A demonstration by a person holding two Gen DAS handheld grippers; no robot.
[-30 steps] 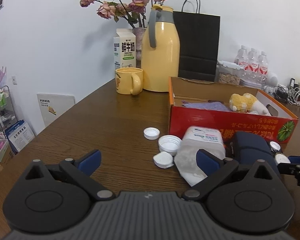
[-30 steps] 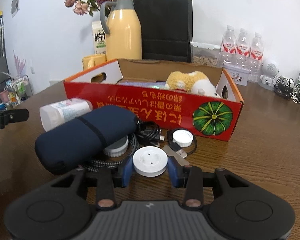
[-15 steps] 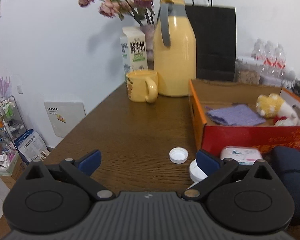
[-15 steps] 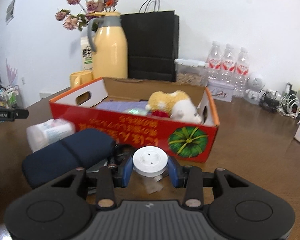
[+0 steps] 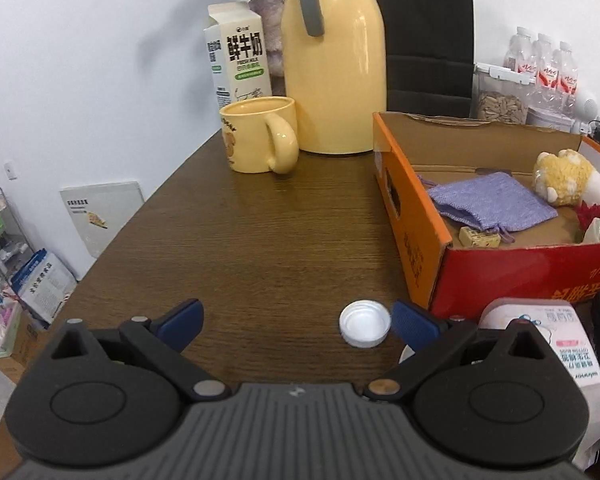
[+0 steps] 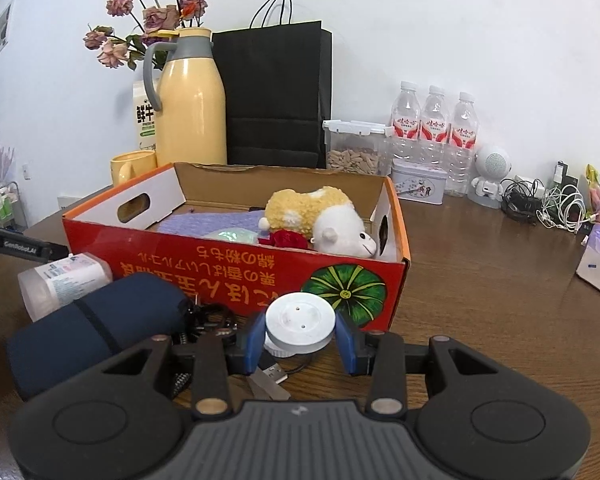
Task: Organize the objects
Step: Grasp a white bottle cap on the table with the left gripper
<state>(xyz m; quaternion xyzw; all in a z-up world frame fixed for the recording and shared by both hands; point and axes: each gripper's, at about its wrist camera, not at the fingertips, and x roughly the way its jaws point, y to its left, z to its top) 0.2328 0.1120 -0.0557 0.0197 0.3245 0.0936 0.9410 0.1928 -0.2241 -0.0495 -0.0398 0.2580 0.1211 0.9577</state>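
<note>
My right gripper [image 6: 300,338] is shut on a white round disc [image 6: 300,320], held just in front of the red cardboard box [image 6: 236,276]. A USB plug [image 6: 274,372] shows below the disc. The box holds a yellow-and-white plush toy [image 6: 320,216] and a purple knit pouch [image 5: 488,204]. A navy soft case [image 6: 96,328] and a white wipes pack [image 6: 64,280] lie by the box's front left. My left gripper [image 5: 300,320] is open above the table, with a white bottle cap [image 5: 365,329] just inside its right finger, untouched.
A yellow mug [image 5: 260,134], yellow thermos [image 5: 334,60], milk carton [image 5: 238,52] and black paper bag [image 6: 276,88] stand behind the box. Water bottles [image 6: 434,128], a snack container [image 6: 354,152], a tin and tangled cables [image 6: 540,204] line the back right. The table's left edge [image 5: 112,240] is close.
My left gripper has travelled forward past the loose caps towards the box's left end, still open. My right gripper has shifted slightly, keeping the white disc in its grip.
</note>
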